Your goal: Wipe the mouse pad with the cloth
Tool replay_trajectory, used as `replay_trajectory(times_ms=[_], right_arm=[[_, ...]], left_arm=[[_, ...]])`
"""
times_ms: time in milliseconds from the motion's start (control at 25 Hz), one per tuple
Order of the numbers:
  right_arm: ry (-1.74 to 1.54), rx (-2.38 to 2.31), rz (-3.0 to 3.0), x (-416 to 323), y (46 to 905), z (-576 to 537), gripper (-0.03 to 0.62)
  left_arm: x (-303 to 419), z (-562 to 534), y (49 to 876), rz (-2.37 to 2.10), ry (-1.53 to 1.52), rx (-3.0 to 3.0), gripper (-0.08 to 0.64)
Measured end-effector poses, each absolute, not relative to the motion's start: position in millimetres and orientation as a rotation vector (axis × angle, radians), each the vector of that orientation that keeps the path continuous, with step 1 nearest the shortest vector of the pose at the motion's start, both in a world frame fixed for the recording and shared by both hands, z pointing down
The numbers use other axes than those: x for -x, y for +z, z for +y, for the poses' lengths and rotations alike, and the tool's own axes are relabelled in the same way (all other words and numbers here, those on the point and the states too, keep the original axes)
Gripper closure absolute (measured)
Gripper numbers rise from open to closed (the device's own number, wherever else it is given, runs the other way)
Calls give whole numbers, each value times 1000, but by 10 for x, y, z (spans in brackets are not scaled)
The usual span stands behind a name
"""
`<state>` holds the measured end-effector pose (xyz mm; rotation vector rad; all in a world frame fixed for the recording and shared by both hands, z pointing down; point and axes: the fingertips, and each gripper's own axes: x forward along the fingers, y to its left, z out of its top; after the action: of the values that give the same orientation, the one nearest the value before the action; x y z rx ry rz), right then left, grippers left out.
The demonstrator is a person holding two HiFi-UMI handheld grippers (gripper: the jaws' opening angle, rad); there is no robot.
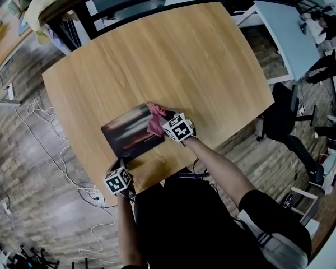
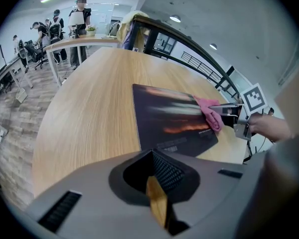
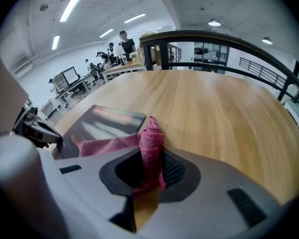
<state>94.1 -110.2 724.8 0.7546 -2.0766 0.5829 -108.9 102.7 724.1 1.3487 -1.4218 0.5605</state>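
Left gripper (image 1: 121,168): jaws together, nothing between them. Left forearm (image 1: 129,234) runs straight ahead from the body. Right gripper (image 1: 163,124): jaws clamped on cloth (image 3: 150,143), pointing forward-left. Right forearm (image 1: 218,170) angles in from the right, bare below a dark sleeve. The 2 grippers are apart.

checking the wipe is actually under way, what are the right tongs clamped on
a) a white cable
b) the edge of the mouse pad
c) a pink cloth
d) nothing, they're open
C: the right gripper view shows the right tongs shut on a bunched pink cloth, whose loose end trails onto the mouse pad.
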Motion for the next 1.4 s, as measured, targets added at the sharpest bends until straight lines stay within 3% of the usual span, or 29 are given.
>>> replay_trajectory(times_ms=[240, 520, 760, 960, 1200, 1400], right_arm=[[644, -893, -2028, -1381, 7241, -1315, 520], [708, -975, -2208, -1325, 6687, -1231, 521], [753, -747, -2418, -704, 6095, -697, 520], [992, -247, -2453, 38, 5912, 235, 520], [810, 191, -2285, 760, 6409, 1091, 520], [687, 215, -2185, 1201, 6955, 1130, 520]], left_arm=[[1119, 926, 7174, -1363, 603, -1422, 537], [1521, 417, 6971, -1403, 564, -1535, 537], [1614, -16, 7042, -1298, 504, -1635, 537], [1558, -67, 7168, -1191, 601, -1684, 537], [1527, -64, 7177, -1158, 580, -1678, 537], [1534, -79, 7193, -1137, 610, -1680, 537]])
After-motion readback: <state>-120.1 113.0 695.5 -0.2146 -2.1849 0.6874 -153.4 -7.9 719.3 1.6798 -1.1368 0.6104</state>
